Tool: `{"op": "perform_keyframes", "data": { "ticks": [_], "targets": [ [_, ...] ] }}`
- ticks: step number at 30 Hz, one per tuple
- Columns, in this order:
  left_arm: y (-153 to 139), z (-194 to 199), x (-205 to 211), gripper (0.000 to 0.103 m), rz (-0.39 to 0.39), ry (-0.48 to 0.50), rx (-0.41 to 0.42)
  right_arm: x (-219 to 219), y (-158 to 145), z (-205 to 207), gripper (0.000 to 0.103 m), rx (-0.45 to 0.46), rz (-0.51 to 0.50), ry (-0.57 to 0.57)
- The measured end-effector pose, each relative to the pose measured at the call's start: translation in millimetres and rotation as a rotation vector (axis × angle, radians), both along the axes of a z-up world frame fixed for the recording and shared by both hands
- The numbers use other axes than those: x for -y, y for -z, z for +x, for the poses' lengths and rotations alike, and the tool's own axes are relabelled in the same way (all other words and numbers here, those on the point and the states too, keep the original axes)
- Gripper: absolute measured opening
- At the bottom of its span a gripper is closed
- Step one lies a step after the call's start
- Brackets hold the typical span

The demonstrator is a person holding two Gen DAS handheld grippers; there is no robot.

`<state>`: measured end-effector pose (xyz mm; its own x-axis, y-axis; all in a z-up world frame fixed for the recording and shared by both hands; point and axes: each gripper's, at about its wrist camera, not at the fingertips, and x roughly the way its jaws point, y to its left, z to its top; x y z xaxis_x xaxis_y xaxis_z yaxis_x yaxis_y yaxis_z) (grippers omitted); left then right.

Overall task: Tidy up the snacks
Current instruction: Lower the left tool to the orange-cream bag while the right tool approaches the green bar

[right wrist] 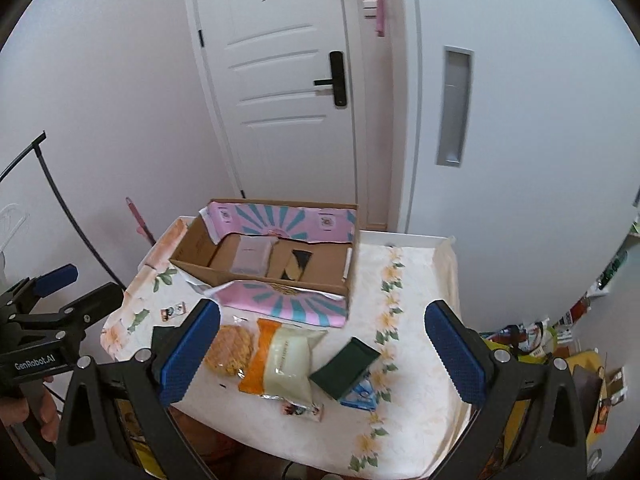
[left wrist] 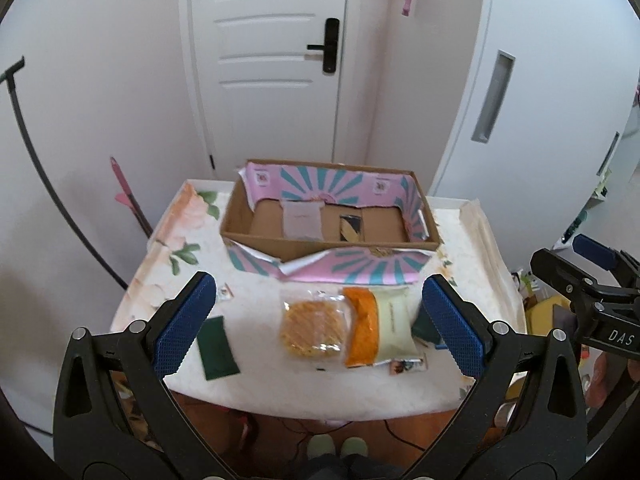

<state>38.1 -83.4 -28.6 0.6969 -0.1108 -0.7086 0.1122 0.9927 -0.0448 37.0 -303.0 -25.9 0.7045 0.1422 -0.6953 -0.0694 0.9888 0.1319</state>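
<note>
A cardboard box (left wrist: 256,236) with pink and teal lining stands at the back of the table; it also shows in the right wrist view (right wrist: 200,270). Inside lie a pale grey packet (left wrist: 302,220) and a dark packet (left wrist: 352,229). In front lie a clear bag of yellow crackers (left wrist: 314,326), an orange and cream packet (left wrist: 380,326), and a dark green packet (left wrist: 216,342). Another green packet (right wrist: 346,368) rests on a blue one (right wrist: 360,394). My left gripper (left wrist: 320,324) is open above the crackers. My right gripper (right wrist: 324,354) is open above the cream packet (right wrist: 288,364).
The table has a floral cloth (left wrist: 184,236) and a raised white rim (right wrist: 404,236). Small snack cards (right wrist: 174,312) lie on the cloth. A white door (left wrist: 264,60) is behind. Clutter (right wrist: 560,344) lies on the floor to the right.
</note>
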Motion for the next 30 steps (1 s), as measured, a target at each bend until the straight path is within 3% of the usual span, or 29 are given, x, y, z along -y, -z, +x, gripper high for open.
{"op": "perform_keyframes", "data": {
  "ticks": [13,30],
  "targets": [
    [61,21,34,0.103,-0.049,0.116,-0.14,19,49,-36,0.101,-0.004,-0.006,0.091],
    [181,82,88,0.102,0.008,0.188,-0.338,25,173,-23,0.085,-0.175,-0.016,0.088]
  ]
}}
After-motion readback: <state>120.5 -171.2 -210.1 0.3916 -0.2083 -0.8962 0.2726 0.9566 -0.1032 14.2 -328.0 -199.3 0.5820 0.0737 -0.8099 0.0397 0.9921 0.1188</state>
